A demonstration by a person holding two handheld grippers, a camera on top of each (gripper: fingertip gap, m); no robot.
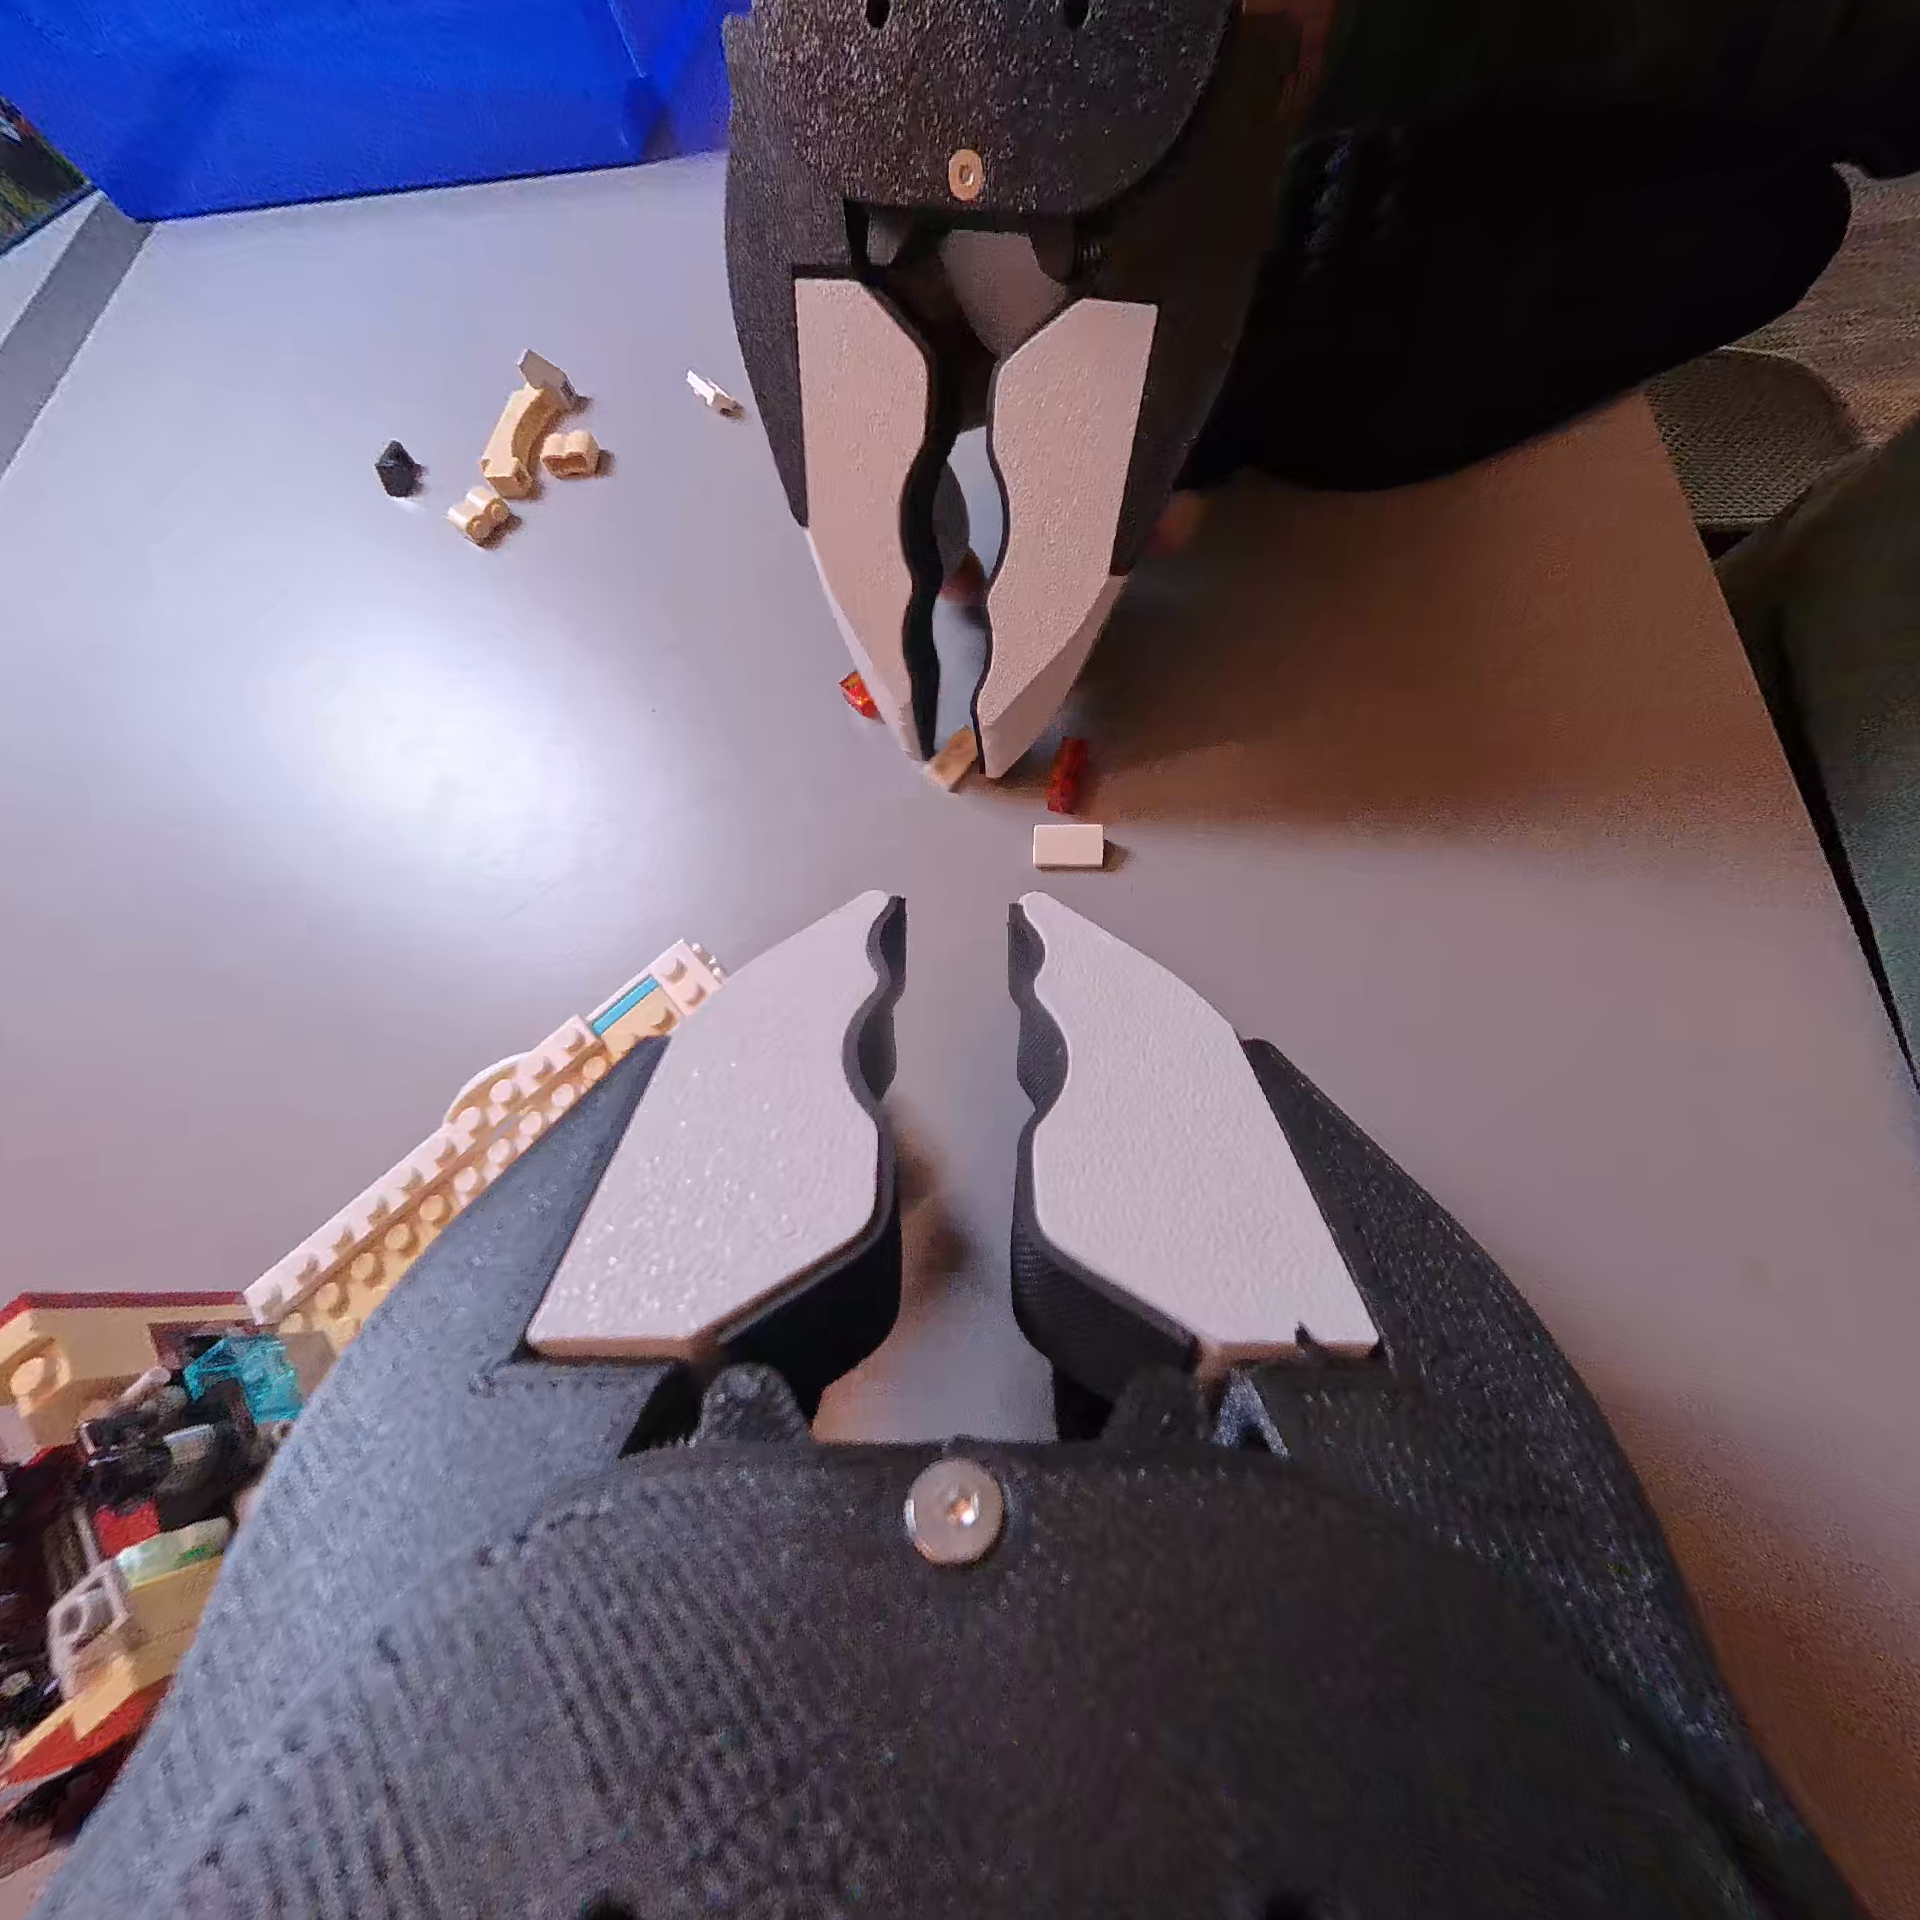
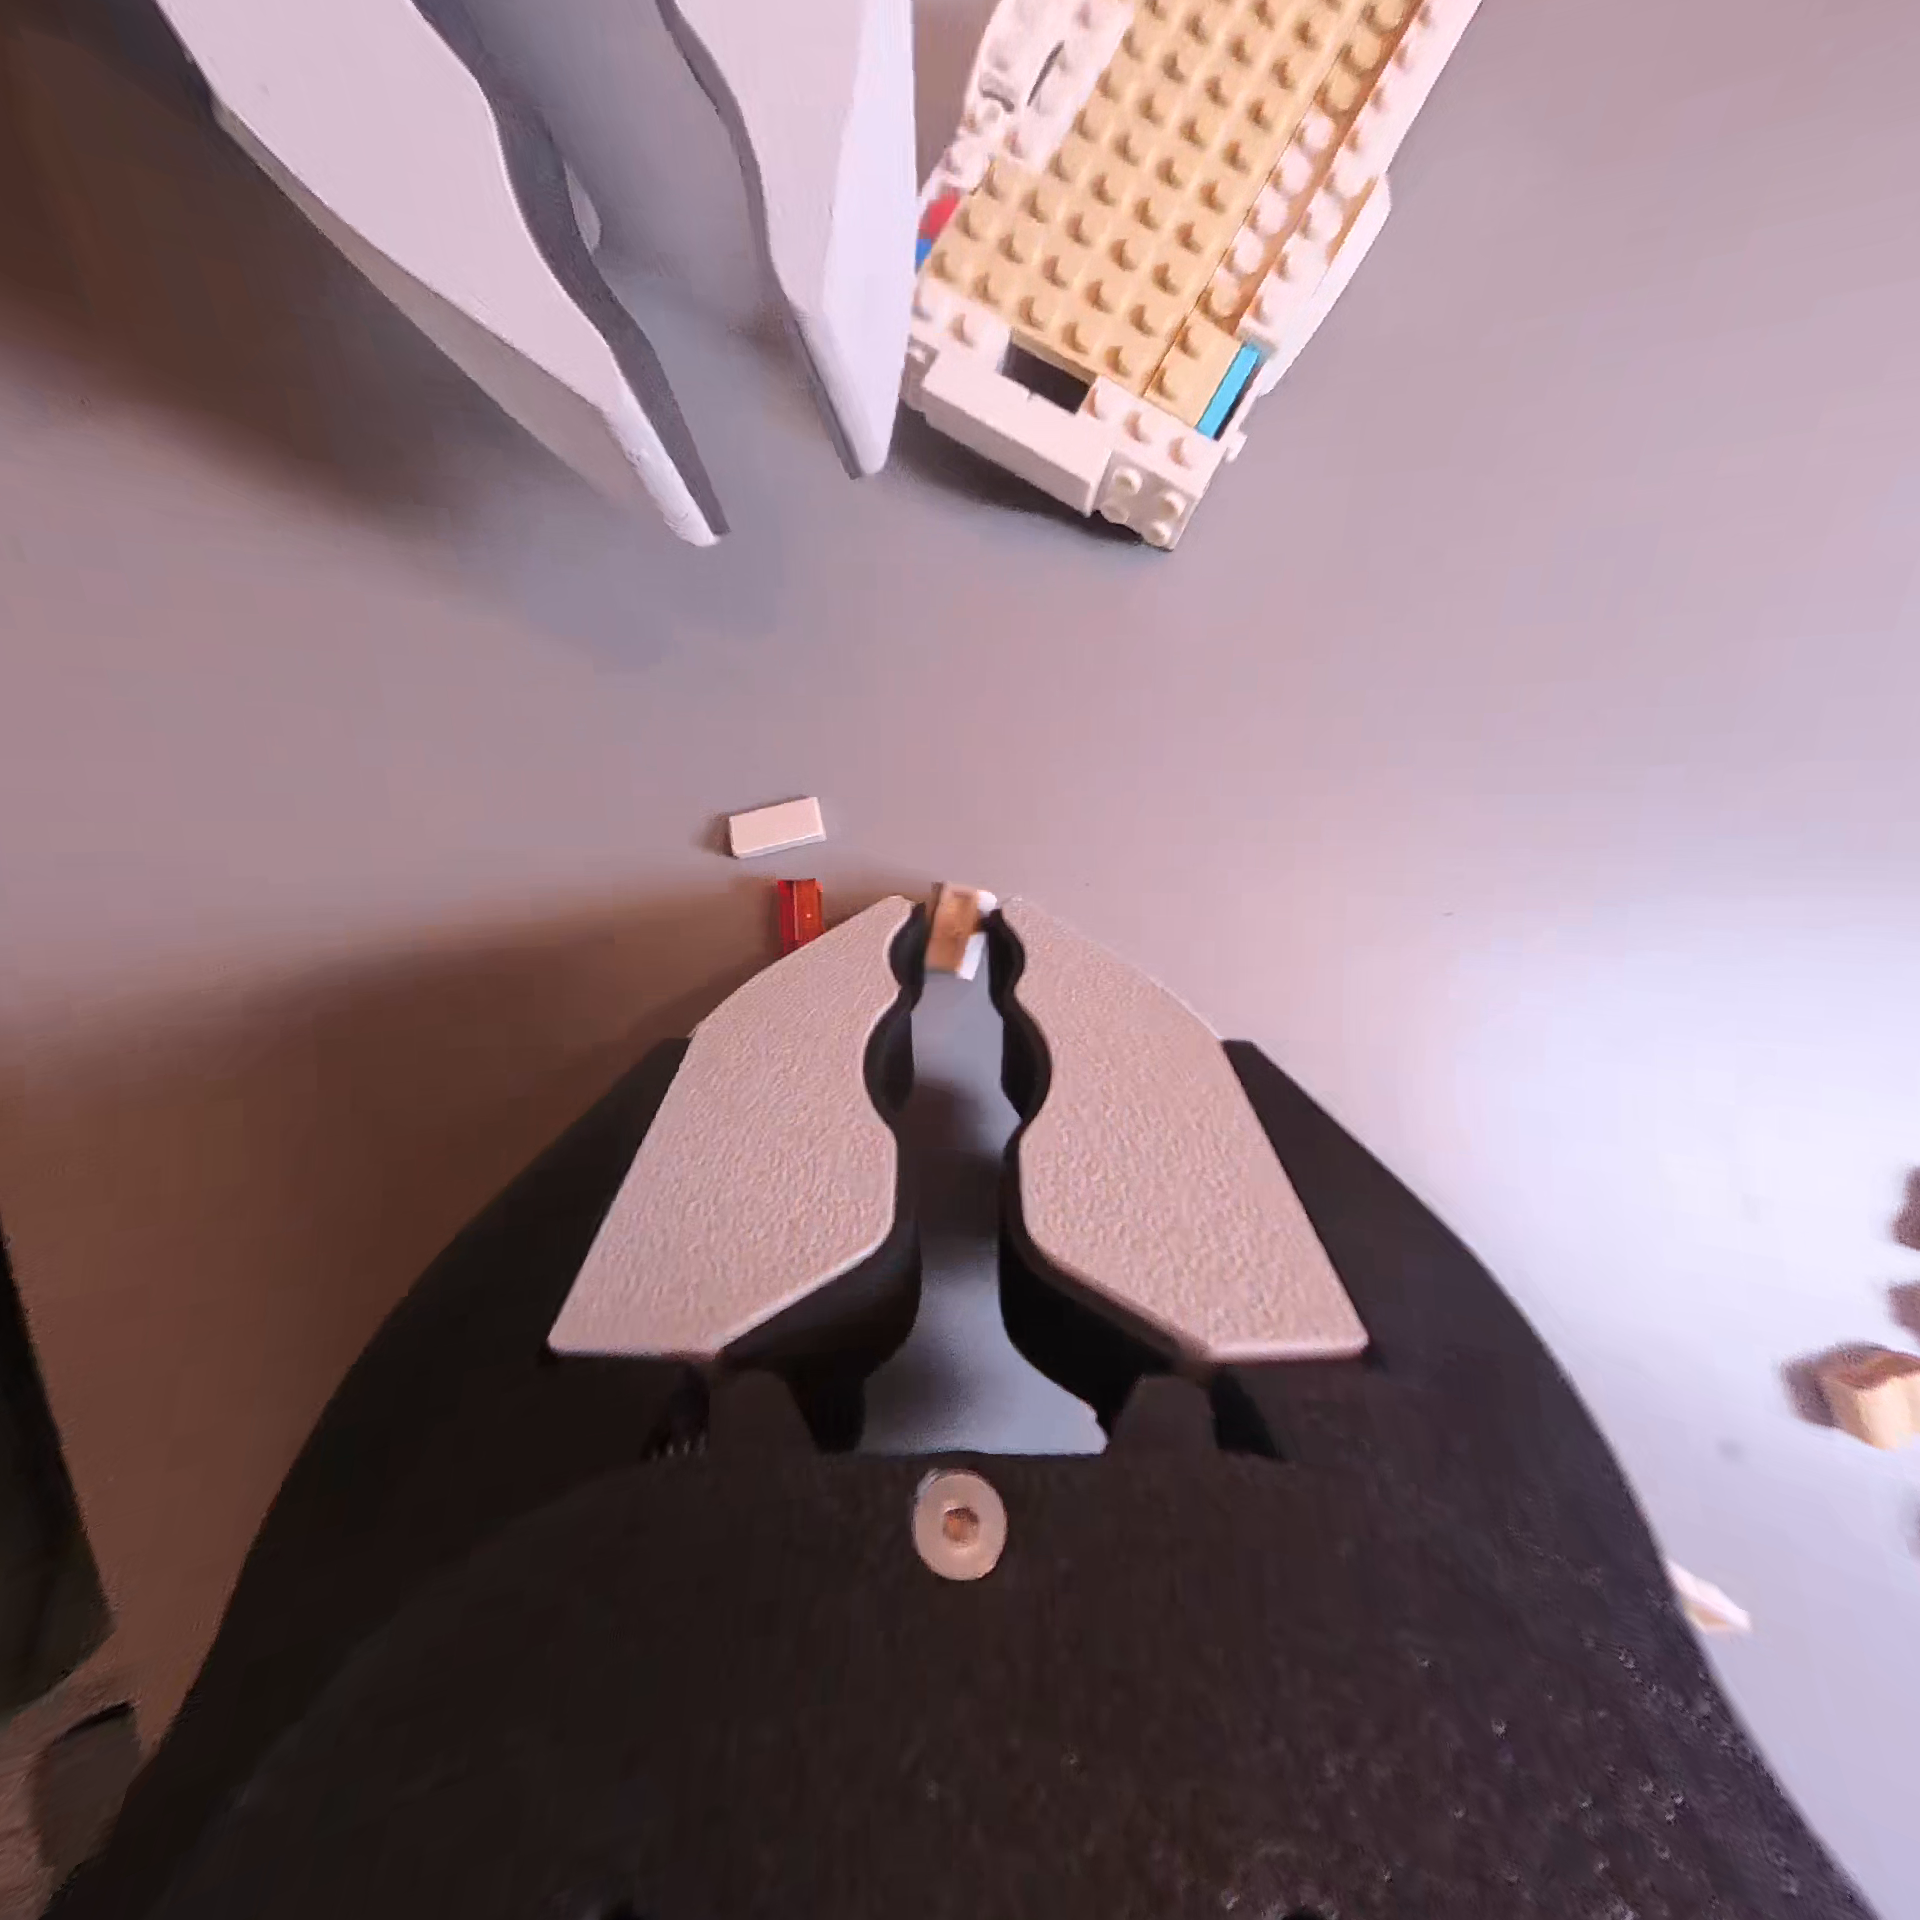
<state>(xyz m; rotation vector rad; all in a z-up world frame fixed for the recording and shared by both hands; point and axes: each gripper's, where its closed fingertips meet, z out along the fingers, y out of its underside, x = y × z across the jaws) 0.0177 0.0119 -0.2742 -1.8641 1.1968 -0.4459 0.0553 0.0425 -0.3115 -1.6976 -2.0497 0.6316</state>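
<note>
My right gripper (image 2: 958,914) is down at the grey table (image 2: 1351,831), shut on a small tan brick piece (image 2: 954,928) that sits tilted between its fingertips. The left wrist view shows the same gripper (image 1: 961,762) from the front, with the tan piece (image 1: 954,769) at its tips. A flat white tile (image 2: 777,828) (image 1: 1068,845) and a red piece (image 2: 800,912) (image 1: 1068,774) lie just beside it. My left gripper (image 1: 958,914) is open and empty and hovers facing the right one. It also shows in the right wrist view (image 2: 779,499).
A tan and white studded brick plate model (image 2: 1122,239) (image 1: 499,1143) lies beside my left gripper. Mixed bricks (image 1: 125,1455) are piled at lower left. Loose tan pieces (image 1: 520,436), a black piece (image 1: 395,468) and a second red piece (image 1: 857,693) lie farther off. A blue box (image 1: 364,94) stands at the back. My hands' fingertips stand some 7 cm from each other.
</note>
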